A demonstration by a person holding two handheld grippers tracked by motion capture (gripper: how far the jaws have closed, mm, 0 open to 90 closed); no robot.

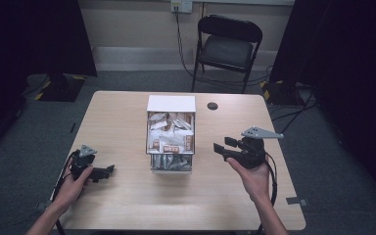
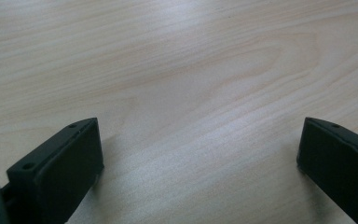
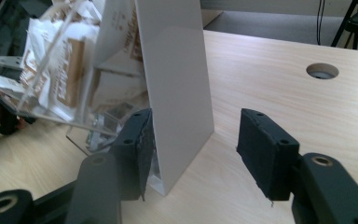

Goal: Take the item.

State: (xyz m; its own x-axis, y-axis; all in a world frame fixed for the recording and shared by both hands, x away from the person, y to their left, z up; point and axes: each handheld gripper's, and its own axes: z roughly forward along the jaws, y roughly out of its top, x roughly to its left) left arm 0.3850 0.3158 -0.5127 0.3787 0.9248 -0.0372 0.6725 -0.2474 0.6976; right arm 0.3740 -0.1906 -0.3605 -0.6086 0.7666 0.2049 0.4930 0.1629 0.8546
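A clear holder (image 1: 152, 128) with a white back (image 1: 171, 104) stands mid-table, stuffed with white and brown packets (image 1: 172, 134). To its right, a hand holds my right gripper (image 1: 223, 145) above the table, aimed at the holder. Its jaws are open with nothing held. In the right gripper view, the holder's white side wall (image 3: 177, 70) rises just beyond the left jaw of my right gripper (image 3: 196, 119), with packets (image 3: 60, 70) behind clear plastic. My left gripper (image 1: 108, 170) rests low near the table's front left. It stands wide open (image 2: 198, 140) over bare wood.
The wooden table (image 1: 127, 205) has a round cable hole (image 1: 212, 105) behind the holder, also seen as a hole (image 3: 322, 71) in the right gripper view. A black folding chair (image 1: 227, 46) stands beyond the far edge. Dark panels flank the room, and cables lie on the floor.
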